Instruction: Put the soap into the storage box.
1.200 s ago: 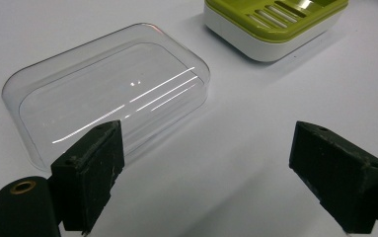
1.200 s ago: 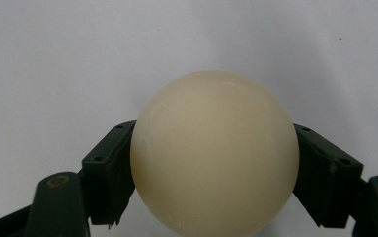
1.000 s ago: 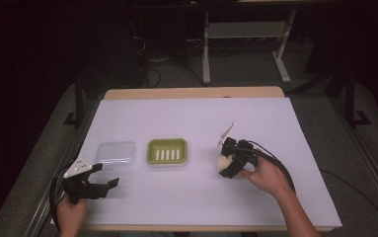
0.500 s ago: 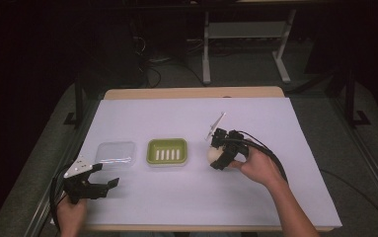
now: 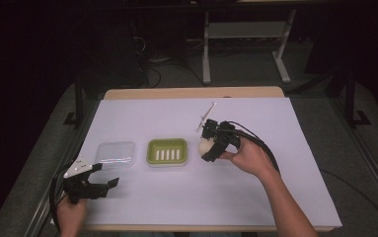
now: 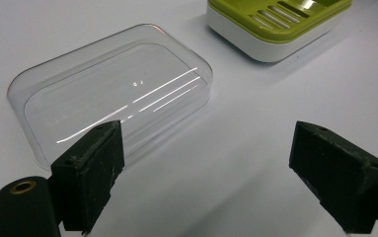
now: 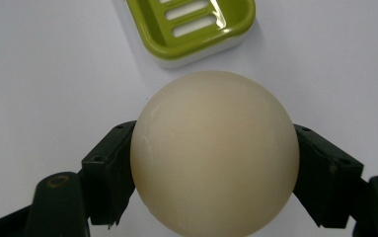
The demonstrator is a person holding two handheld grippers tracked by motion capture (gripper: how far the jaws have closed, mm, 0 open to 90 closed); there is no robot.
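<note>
While clamped between the jaws, cream ball [image 7: 214, 153] nears soap dish [image 7: 194, 24].

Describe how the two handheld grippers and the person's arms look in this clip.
Both the left gripper and the right gripper are black with blocky two-jaw ends. Each carries a grey three-cornered plate and trails a black cable. The forearms are bare, with no sleeves visible.

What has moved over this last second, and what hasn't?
The right gripper, shut on the cream ball, has carried it leftward across the table to just right of the green soap dish. The left gripper stayed open near the table's front left, and the dish and the clear lid have not shifted.
</note>
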